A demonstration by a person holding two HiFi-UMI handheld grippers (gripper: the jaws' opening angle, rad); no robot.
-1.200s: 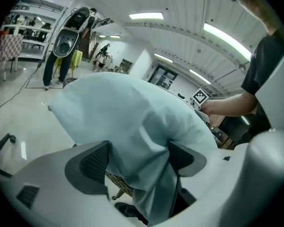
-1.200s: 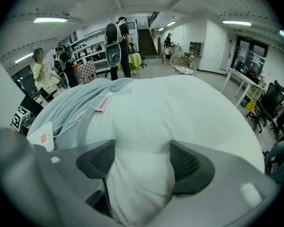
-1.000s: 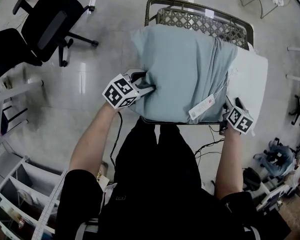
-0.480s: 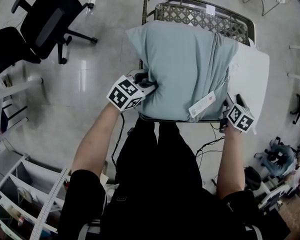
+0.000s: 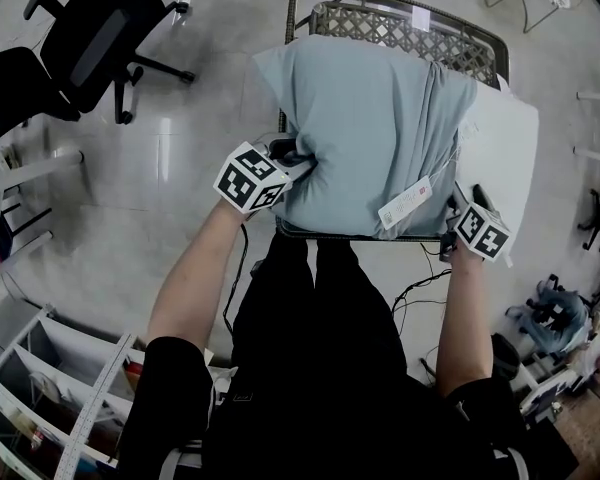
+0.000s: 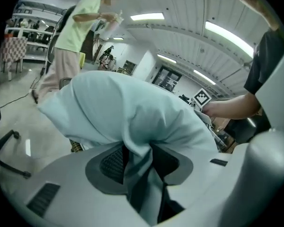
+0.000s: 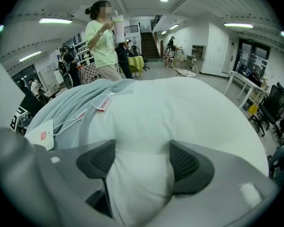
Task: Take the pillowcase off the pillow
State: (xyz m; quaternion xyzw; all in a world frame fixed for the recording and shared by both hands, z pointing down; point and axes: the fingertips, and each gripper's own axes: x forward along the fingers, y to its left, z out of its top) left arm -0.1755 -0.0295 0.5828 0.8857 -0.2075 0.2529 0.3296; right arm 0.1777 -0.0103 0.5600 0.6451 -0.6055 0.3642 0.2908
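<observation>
Your left hand-held gripper point(image 5: 296, 158) has just been closing, pinching pillowcase point(image 5: 370, 118) at nine o'clock; your right hand-held gripper point(image 5: 460, 213) clamps pillow point(image 5: 508, 153) at five.

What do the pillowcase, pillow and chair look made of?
The pillowcase: soft matte cloth, likely cotton; it creases and bunches. The pillow: white matte fabric, puffy, probably fibre-filled. The chair: lattice back looks like wicker, natural or plastic; dark frame, maybe metal.

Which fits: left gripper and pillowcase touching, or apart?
Touching. The left gripper view shows the left gripper, its jaws having just been closing, pinching a pillowcase fold.
</observation>
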